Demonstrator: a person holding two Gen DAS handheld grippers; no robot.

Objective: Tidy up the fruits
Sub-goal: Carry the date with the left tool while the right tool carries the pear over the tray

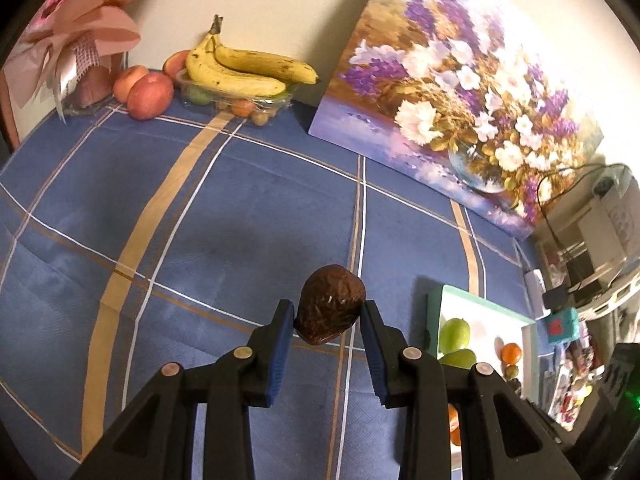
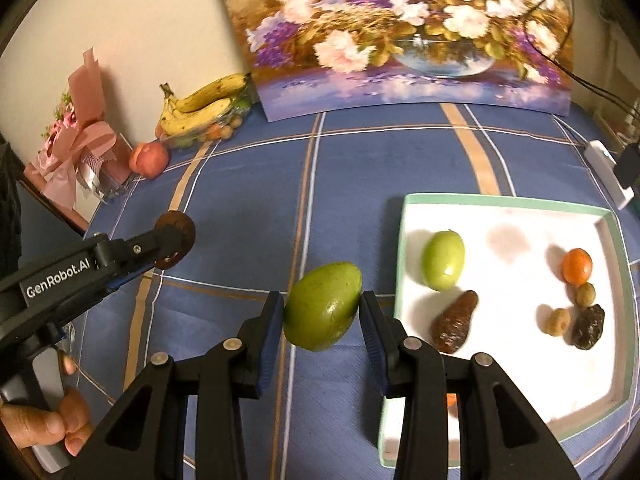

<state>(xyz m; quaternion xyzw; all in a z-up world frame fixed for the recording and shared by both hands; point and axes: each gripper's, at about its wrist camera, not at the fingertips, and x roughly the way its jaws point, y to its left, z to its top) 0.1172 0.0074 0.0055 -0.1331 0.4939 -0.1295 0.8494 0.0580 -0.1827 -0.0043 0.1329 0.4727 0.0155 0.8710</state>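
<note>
My left gripper (image 1: 329, 318) is shut on a dark brown fruit (image 1: 330, 305) and holds it above the blue plaid cloth; it also shows in the right wrist view (image 2: 175, 245) at the left. My right gripper (image 2: 322, 307) is shut on a green mango-like fruit (image 2: 322, 306), held just left of the white tray (image 2: 520, 216). In the tray lie a green fruit (image 2: 443, 266), a brown cone-shaped fruit (image 2: 454, 326), an orange (image 2: 576, 266), two small tan fruits (image 2: 558, 321) and a dark wrinkled fruit (image 2: 588, 327). The tray shows in the left wrist view (image 1: 490, 306) too.
Bananas (image 1: 240, 66) lie on a clear box of small fruits (image 1: 236, 104) at the back by the wall, with peaches (image 1: 150, 96) beside them. A pink bouquet (image 1: 76, 40) stands at the back left. A flower painting (image 1: 460, 92) leans on the wall. A white power strip (image 2: 608, 172) lies at the right.
</note>
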